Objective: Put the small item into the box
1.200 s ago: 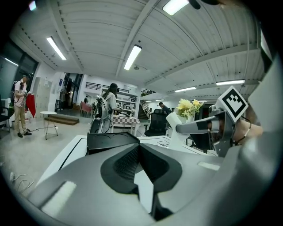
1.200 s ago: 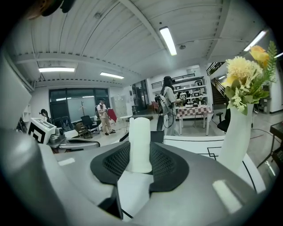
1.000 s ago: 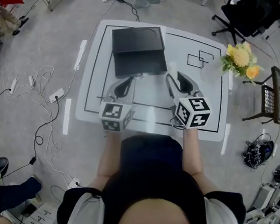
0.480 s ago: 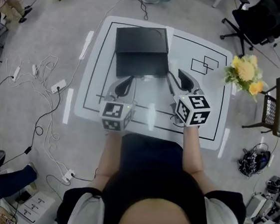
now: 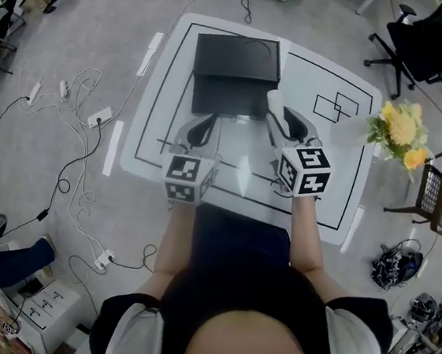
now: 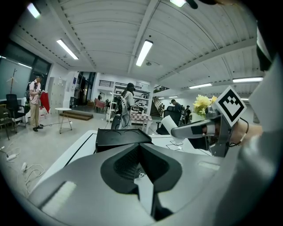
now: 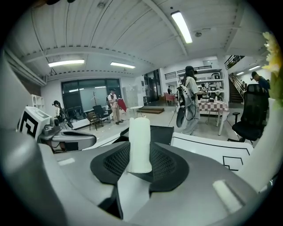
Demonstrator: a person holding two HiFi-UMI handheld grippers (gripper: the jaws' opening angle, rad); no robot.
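Just ahead and left of right gripper (image 5: 279, 117): black rectangular box (image 5: 234, 77). Pinches small white plastic cylinder (image 7: 139, 141) upright in its grip (long axis vertical); left gripper (image 6: 140, 170) pressed together, empty.

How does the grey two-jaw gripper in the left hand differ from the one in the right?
The right gripper clamps an upright white cylinder; the left gripper holds nothing. The right gripper's jaws stand apart round that cylinder; the left gripper's are together. Both are grey with black pads and point toward the black box.
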